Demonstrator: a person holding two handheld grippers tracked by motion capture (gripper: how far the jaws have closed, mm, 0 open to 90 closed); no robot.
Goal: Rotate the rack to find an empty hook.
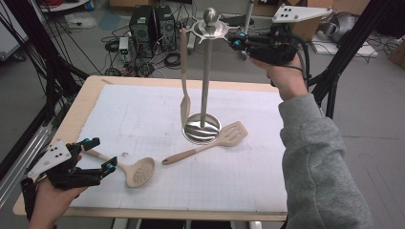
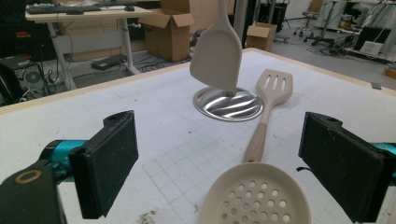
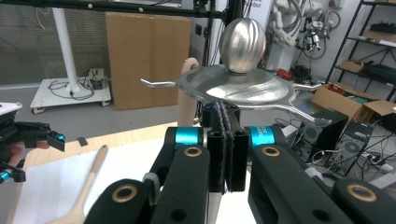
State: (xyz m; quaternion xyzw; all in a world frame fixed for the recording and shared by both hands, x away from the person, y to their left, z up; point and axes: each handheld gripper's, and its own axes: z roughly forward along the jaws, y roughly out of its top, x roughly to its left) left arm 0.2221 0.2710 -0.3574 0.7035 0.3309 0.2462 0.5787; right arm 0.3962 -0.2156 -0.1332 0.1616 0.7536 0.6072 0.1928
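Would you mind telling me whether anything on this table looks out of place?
Yes: the beige slotted turner and beige perforated skimmer lie loose on the white mat, while one beige spatula hangs from the steel utensil stand.

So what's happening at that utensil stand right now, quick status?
Right gripper shut beside stand top. Left gripper open around skimmer handle. One spatula hung; slotted turner on table.

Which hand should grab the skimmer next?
Left, likely. The left tongs stand open on either side of the skimmer handle, near the table front. The right tongs are shut, up by the rack top, far from it.
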